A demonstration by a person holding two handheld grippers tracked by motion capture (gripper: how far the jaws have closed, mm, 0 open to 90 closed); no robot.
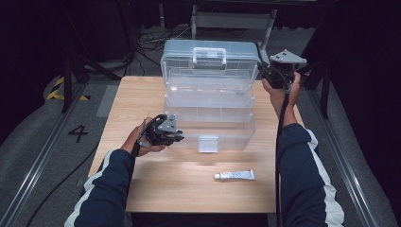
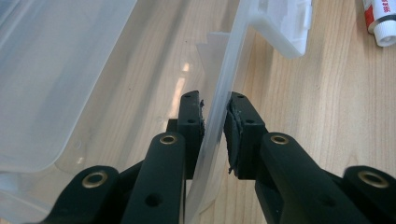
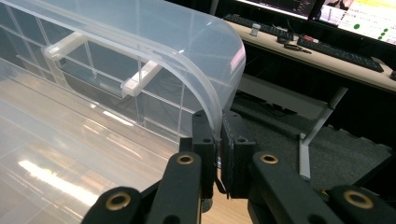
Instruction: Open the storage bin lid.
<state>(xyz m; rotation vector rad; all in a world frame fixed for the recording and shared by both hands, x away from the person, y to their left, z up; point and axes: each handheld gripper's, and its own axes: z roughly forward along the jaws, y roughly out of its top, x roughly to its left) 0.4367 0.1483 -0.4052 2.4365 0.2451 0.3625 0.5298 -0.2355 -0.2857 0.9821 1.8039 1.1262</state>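
Nearest the person, a small white tube (image 1: 234, 175) lay on its side on the wooden desk (image 1: 156, 189), well apart from both hands and a little in front of the box; its capped end also showed at the upper right corner of the left gripper view (image 2: 380, 21).

Beyond it stood a clear plastic box (image 1: 215, 132) near the middle of the desk, its base resting flat with a front latch (image 1: 208, 144) hanging down. The left tool (image 1: 176, 135) came in from the left at the box's front left corner. In the left gripper view its jaws were narrowed onto the thin front wall of the base (image 2: 219, 112), one pad inside the box and one outside, both pressing the plastic.

Farther back, the lid (image 1: 210, 61) stood raised and roughly upright, its carrying handle (image 1: 208, 56) near the top edge. The right tool (image 1: 265, 71) was held high at the lid's upper right corner. In the right gripper view its jaws were almost fully together, clamped on the rounded rim of the lid (image 3: 217, 112), with the lid's ribbed inner face stretching away to the left.
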